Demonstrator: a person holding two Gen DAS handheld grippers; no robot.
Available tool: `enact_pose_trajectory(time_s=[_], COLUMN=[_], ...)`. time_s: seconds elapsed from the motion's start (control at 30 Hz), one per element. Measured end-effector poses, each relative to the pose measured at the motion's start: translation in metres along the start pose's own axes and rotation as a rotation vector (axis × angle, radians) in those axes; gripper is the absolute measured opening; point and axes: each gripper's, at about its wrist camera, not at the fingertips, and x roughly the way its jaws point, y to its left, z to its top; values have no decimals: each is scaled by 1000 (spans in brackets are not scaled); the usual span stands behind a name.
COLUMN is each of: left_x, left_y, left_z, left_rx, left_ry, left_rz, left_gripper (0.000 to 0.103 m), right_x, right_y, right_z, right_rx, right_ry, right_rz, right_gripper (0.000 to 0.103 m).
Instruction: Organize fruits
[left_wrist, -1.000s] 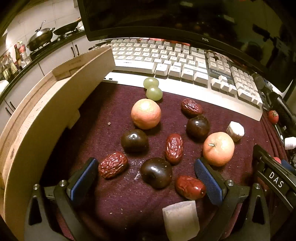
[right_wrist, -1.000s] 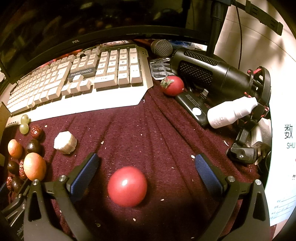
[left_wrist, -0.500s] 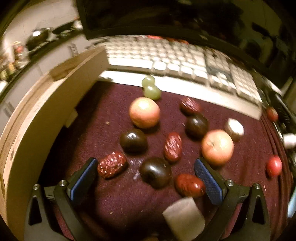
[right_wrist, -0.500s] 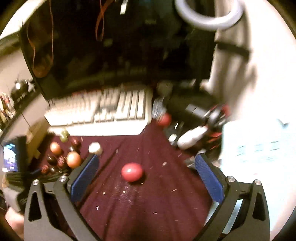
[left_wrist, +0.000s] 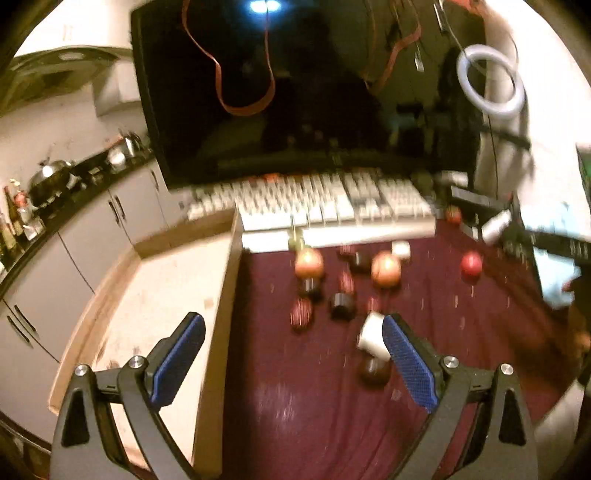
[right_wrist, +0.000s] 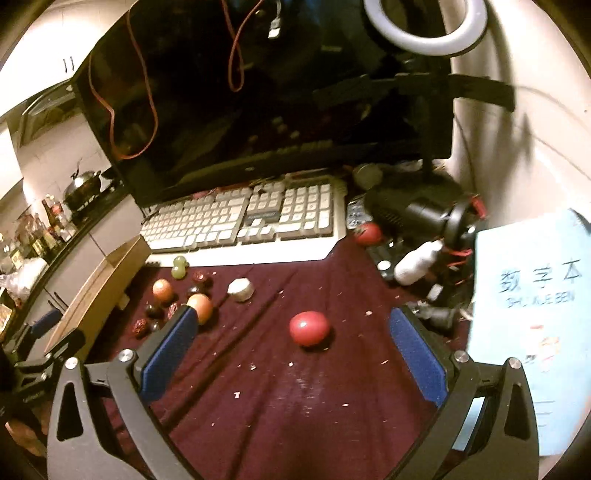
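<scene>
Motion-smeared fruits (left_wrist: 343, 280), possibly dates, tray (left_wrist: 155, 295) cropped

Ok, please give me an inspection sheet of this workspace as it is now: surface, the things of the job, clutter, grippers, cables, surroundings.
Surface: dark red cloth with pale crumbs.
Job's things: fruit cluster at the cloth's left, with two orange fruits, green grapes, red dates and dark round fruits; one red fruit lies alone mid-cloth; wooden tray at the left holds no fruit.
Clutter: two white chunks, white bottle, blue booklet, a second red fruit beside the keyboard.
Grippers: left gripper and right gripper both open, holding nothing.
Cables: orange cable draped over the monitor.
Surroundings: ring light, microphone, kitchen counter with pot.
</scene>
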Motion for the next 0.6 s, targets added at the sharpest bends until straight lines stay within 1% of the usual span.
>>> enact_pose_trajectory(time_s=[0.03,0.1,0.2,0.27,0.3,0.37,0.5,0.6], left_x=[5,12,17,16,14,14,25,32], left_y=[1,-5,-15,-22,-25,-30,-35,-33], left_z=[-6,-8,-2,1,0,-1,-6,-9], left_rx=[7,31,45,71,91,119,119,114], left_ry=[32,48,80,68,53,37,87,109], left_rz=[-7,-6,-73,-89,-88,-104,-155,-154], left_gripper=[97,97,97,97,97,97,97,96], right_x=[3,8,12,16,17,23,35,45], right_y=[1,1,-9,-14,-15,-16,-20,-14], right_z=[-2,-3,-3,-4,-4,-5,0,3], right_rx=[-9,-19,9,16,13,14,43,24], right_ry=[7,28,48,71,82,106,117,143], right_rz=[-4,-6,-5,-3,-3,12,2,3], right_gripper=[102,98,91,88,82,75,74,74])
